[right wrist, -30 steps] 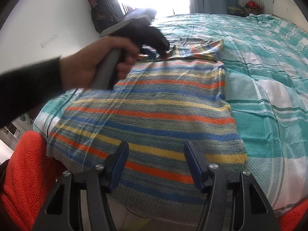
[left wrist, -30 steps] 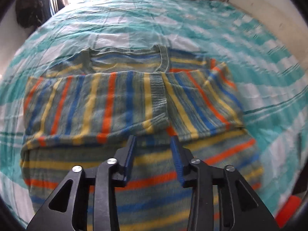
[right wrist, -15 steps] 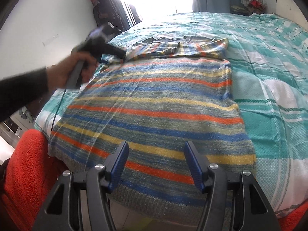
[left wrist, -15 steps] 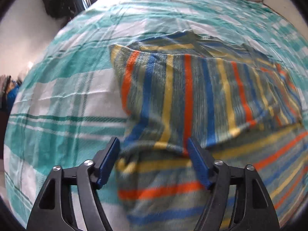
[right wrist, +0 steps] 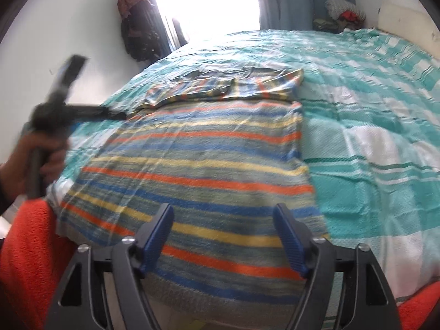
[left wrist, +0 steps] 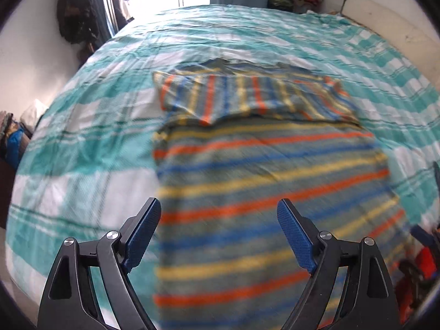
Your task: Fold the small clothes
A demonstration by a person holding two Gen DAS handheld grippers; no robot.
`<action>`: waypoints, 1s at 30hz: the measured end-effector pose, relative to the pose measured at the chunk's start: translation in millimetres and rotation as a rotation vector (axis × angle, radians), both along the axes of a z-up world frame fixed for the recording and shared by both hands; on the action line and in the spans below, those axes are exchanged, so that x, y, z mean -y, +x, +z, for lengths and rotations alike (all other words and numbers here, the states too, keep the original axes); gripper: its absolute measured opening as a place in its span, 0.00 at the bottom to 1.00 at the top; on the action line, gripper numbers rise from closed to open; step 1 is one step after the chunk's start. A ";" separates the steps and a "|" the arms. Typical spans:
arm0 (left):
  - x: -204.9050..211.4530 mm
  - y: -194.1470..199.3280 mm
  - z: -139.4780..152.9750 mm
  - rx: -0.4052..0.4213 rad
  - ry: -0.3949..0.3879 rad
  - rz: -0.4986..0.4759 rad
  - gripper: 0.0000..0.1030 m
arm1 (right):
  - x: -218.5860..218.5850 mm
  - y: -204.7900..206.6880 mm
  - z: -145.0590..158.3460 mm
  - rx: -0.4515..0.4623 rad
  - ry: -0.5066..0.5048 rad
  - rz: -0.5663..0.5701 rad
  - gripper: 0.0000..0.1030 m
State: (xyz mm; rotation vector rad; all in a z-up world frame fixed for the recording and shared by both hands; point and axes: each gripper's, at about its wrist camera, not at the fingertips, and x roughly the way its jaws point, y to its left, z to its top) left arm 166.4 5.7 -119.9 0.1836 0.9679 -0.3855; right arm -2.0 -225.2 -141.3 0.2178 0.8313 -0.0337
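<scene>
A striped knit sweater [left wrist: 264,181] in grey, orange, blue and yellow lies flat on the bed, its sleeves [left wrist: 247,99] folded across the chest at the far end. It also shows in the right wrist view [right wrist: 203,159]. My left gripper [left wrist: 218,228] is open and empty above the sweater's near left edge. My right gripper [right wrist: 222,231] is open and empty over the sweater's hem at the bed's near edge. The left gripper, blurred and hand-held, shows in the right wrist view [right wrist: 121,115] by the sweater's left shoulder.
The bed has a teal and white checked cover [left wrist: 90,126] [right wrist: 371,137]. An orange fleece [right wrist: 30,261] lies at the near left. Clothes are piled by the far wall [right wrist: 343,13]. Dark bags hang beside the window [right wrist: 137,33].
My left gripper has opened wide, let go of the sleeve and pulled back toward the near left side. The sleeve now lies folded on the chest. My right gripper has hardly moved.
</scene>
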 end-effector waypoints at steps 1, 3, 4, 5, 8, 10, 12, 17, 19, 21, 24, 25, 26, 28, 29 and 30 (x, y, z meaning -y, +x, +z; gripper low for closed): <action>2.2 -14.1 -2.0 -0.007 -0.012 -0.002 0.85 | 1.4 0.9 -0.2 -0.001 -0.005 -0.007 0.73; 6.3 -32.2 -8.2 -0.019 -0.034 0.002 0.86 | 2.3 1.1 -0.9 -0.008 -0.022 -0.020 0.74; 7.4 -39.2 -10.9 -0.023 -0.042 0.007 0.86 | 2.0 1.6 -1.4 -0.015 -0.033 -0.026 0.76; 7.6 -47.3 -14.2 -0.029 -0.050 0.016 0.86 | 1.3 1.5 -1.7 -0.018 -0.043 -0.030 0.77; 10.7 -60.4 -27.5 -0.049 -0.047 0.025 0.87 | -2.4 0.8 -1.0 -0.011 -0.078 -0.037 0.84; 15.0 -66.4 -33.4 -0.026 -0.009 0.027 0.87 | -4.9 0.4 -0.7 0.003 -0.104 -0.040 0.88; 17.2 -69.8 -34.7 0.007 0.007 0.022 0.88 | -8.0 0.3 -1.0 0.012 -0.129 -0.038 0.93; 17.1 -73.6 -44.7 0.042 0.001 0.026 0.94 | -17.2 1.5 -6.1 0.012 -0.183 -0.003 1.00; 17.1 -76.3 -49.1 0.060 0.003 0.028 0.95 | -22.5 2.3 -10.0 0.006 -0.219 0.016 1.00; 17.4 -77.7 -51.4 0.074 0.003 0.029 0.97 | -25.4 3.9 -16.6 -0.014 -0.213 0.031 1.00; 18.0 -77.1 -55.7 0.068 0.002 0.032 0.99 | -27.5 5.3 -27.9 -0.050 -0.195 0.037 1.00; 17.2 -76.9 -57.4 0.065 -0.001 0.033 0.99 | -28.4 5.6 -30.7 -0.057 -0.198 0.040 1.00; 15.9 -76.4 -59.3 0.059 -0.008 0.032 0.99 | -29.2 6.0 -33.1 -0.064 -0.201 0.044 1.00; 13.7 -75.4 -64.0 0.048 -0.020 0.022 1.00 | -29.0 6.6 -36.9 -0.072 -0.198 0.045 1.00; 13.0 -75.3 -65.5 0.046 -0.020 0.015 1.00 | -28.5 7.3 -38.4 -0.076 -0.192 0.044 1.00; 12.4 -75.7 -67.2 0.046 -0.022 0.005 1.00 | -27.6 7.9 -40.5 -0.082 -0.184 0.044 1.00</action>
